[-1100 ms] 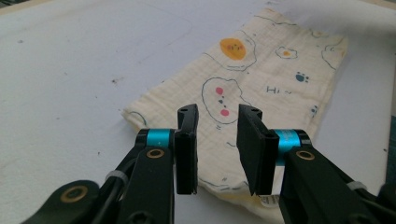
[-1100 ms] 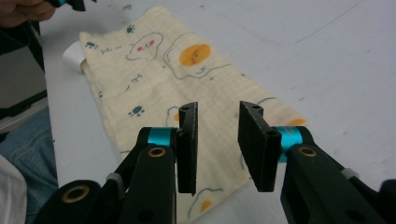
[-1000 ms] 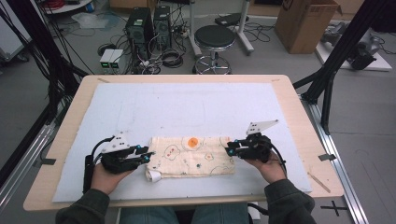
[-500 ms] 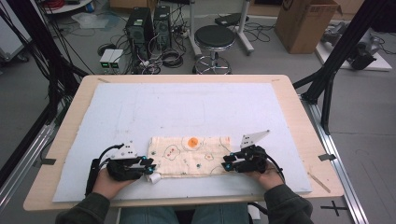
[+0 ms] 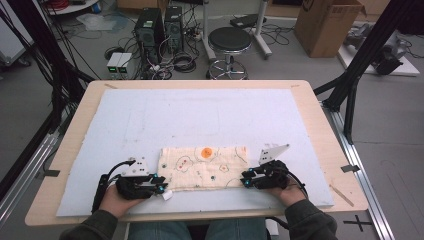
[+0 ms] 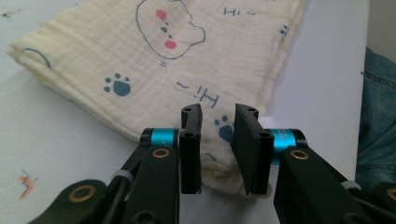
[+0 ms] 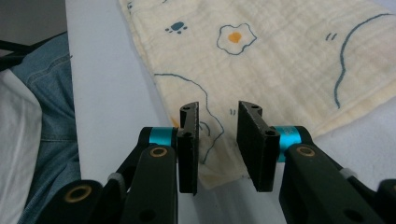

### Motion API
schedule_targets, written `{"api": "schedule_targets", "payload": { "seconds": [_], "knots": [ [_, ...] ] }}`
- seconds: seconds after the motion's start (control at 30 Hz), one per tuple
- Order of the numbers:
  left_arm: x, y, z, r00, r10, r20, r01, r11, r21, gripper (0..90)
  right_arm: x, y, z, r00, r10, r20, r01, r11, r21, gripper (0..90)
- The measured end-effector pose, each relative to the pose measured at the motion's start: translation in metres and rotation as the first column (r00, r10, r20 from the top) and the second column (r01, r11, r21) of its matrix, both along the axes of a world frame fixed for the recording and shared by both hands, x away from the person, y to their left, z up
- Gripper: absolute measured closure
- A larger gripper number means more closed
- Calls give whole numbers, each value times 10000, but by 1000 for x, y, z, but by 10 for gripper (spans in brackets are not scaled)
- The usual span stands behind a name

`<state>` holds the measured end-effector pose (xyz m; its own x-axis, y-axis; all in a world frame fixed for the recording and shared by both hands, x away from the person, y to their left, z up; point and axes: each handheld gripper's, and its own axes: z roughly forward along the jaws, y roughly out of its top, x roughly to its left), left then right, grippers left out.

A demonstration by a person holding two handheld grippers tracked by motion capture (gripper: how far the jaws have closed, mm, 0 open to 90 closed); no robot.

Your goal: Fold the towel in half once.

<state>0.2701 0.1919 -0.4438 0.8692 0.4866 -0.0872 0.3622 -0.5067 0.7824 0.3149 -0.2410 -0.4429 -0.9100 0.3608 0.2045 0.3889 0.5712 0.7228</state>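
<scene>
— While the folded pale-yellow muslin cloth with cartoon prints [image 5: 204, 167] lies flat on the desk [image 5: 320, 125], where's the left hand-held gripper [image 6: 217, 140]?

— Jaws narrowly apart astride its near corner; right hand-held gripper [image 7: 218, 140] likewise at the other

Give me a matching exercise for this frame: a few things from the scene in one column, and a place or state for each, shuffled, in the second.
Things:
1. left gripper
2. right gripper
3. folded cloth
4. round stool

Places or states:
A. on the floor beyond the far edge of the table
B. jaws apart around the cloth corner by the blue paw print
C. lying flat on the white mat near the table's near edge
D. jaws apart around the cloth corner crossed by a curved blue line

Pairs: 1-B, 2-D, 3-C, 4-A
</scene>
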Motion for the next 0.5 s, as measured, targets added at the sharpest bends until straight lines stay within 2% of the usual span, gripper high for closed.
{"api": "schedule_targets", "payload": {
  "seconds": [0.13,0.23,0.4,0.5],
  "knots": [
    [0,-1,0,9999,-40,136,40,10000,29,833,0,0,0,10000,-25,22,25,10000,4,715],
    [-1,0,1,9999,-132,110,134,9997,-202,862,0,0,-1,10000,-39,56,38,10000,36,712],
    [-2,2,4,9995,-314,88,317,9989,-345,851,-1,0,0,10000,-78,11,78,10000,41,698],
    [-1,4,6,9998,-205,84,209,9981,-584,768,-1,0,1,10000,-72,16,72,9998,161,680]
  ]
}}
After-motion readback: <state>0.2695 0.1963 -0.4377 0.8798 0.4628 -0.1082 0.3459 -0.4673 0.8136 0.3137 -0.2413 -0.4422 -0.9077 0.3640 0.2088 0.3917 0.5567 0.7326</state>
